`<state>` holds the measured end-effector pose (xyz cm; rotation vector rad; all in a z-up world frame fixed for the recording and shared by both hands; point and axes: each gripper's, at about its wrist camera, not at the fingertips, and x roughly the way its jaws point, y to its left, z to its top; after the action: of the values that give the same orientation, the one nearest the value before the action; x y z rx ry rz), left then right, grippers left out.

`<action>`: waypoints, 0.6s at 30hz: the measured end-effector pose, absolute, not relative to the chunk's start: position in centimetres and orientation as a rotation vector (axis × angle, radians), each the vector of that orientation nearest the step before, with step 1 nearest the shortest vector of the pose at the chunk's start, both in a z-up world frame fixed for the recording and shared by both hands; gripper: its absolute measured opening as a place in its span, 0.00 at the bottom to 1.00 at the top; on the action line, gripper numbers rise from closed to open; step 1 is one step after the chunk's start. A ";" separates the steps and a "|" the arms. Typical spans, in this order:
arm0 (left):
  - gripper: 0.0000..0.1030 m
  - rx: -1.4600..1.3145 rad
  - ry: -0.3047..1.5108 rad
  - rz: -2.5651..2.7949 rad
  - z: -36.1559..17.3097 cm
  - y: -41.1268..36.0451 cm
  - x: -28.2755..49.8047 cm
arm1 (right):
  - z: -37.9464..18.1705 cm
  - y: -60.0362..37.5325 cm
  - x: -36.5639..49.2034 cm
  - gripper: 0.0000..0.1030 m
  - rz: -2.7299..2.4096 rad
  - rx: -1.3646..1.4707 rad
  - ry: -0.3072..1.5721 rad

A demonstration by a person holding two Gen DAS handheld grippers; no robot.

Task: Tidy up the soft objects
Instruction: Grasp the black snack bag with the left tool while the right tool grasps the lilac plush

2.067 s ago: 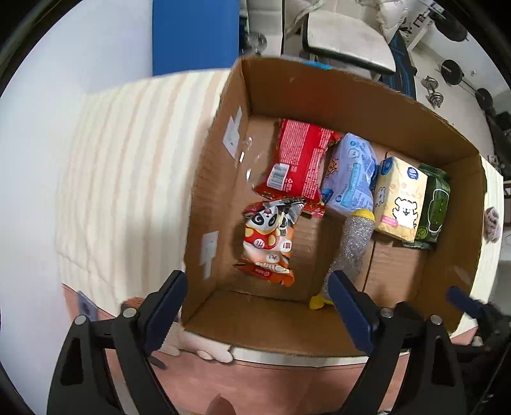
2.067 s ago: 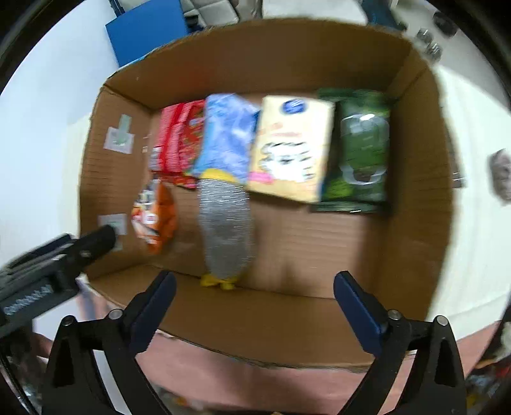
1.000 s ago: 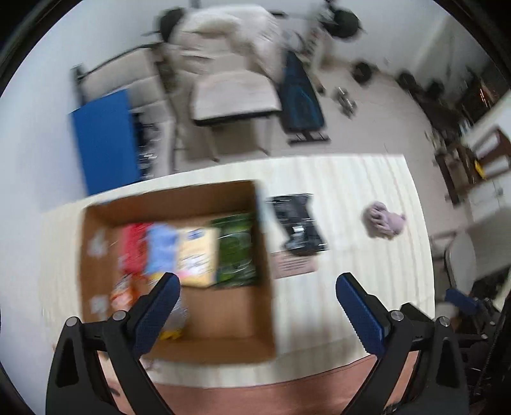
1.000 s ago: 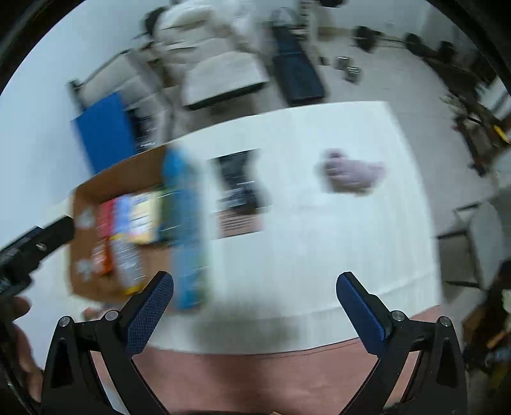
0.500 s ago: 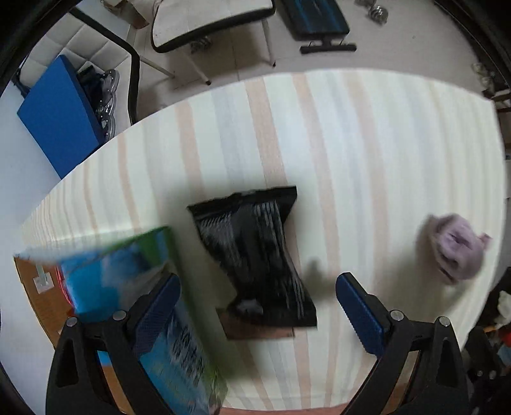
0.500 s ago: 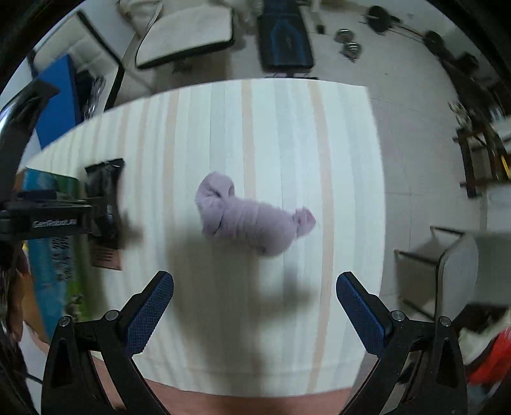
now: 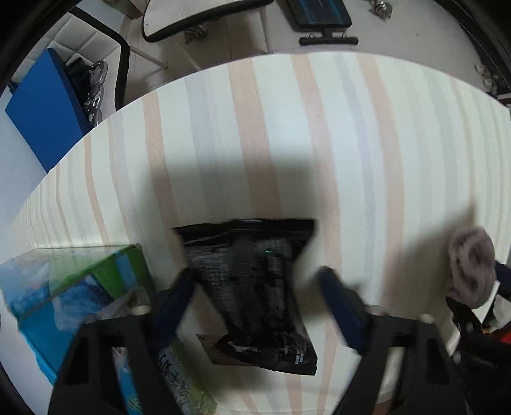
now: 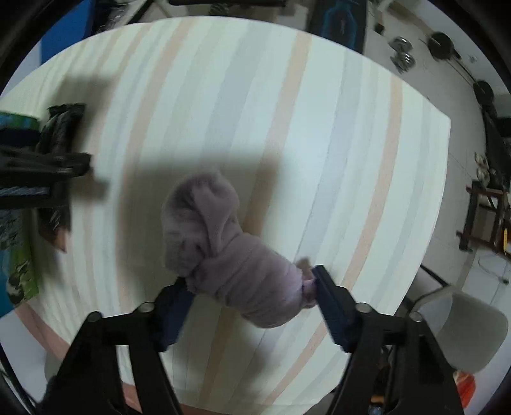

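Note:
A black soft pouch (image 7: 255,287) lies on the striped tablecloth (image 7: 351,143). My left gripper (image 7: 258,297) is open and straddles it from above, one blue finger at each side. A rolled purple sock (image 8: 230,252) lies further right; it also shows in the left wrist view (image 7: 472,265). My right gripper (image 8: 252,293) is open around the sock's near end, fingers close to or touching it. The pouch shows at the left in the right wrist view (image 8: 60,127), under the left gripper.
A blue and green box wall (image 7: 73,287) stands just left of the pouch. The table's far edge (image 7: 287,57) curves at the top, with a chair (image 7: 198,16) and a blue board (image 7: 41,105) on the floor beyond.
Both grippers left the cardboard box, moved right and dropped low. The left now straddles the black pouch, the right the purple sock. Both have narrowed somewhat.

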<state>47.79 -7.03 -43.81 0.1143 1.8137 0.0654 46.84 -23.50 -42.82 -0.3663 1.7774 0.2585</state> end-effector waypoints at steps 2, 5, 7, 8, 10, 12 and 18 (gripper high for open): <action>0.50 0.130 1.794 0.055 -43.4 -7.4 47.3 | -43.0 -23.6 46.8 0.57 0.231 -0.350 1.774; 0.44 0.151 1.765 0.052 -43.1 -7.8 46.6 | -42.9 -23.7 46.4 0.49 0.182 -0.312 1.794; 0.43 0.125 1.758 0.044 -42.2 -7.9 46.1 | -42.5 -24.0 46.0 0.48 0.145 -0.270 1.801; 0.43 0.104 1.742 0.031 -41.4 -7.9 45.7 | -42.2 -24.2 45.8 0.48 0.136 -0.250 1.798; 0.43 0.077 1.693 0.009 -39.1 -7.5 45.2 | -41.0 -24.5 45.2 0.47 0.122 -0.185 1.780; 0.43 0.021 1.642 -0.028 -36.3 -7.0 43.7 | -39.4 -24.5 44.4 0.47 0.121 -0.114 1.757; 0.43 -0.100 1.489 -0.113 -27.3 -3.1 38.5 | -32.4 -22.0 40.3 0.47 0.197 0.041 1.654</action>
<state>38.53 -3.14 -27.29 -0.1002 1.4893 -0.1129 40.29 -21.97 -32.43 0.0406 1.6535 0.1971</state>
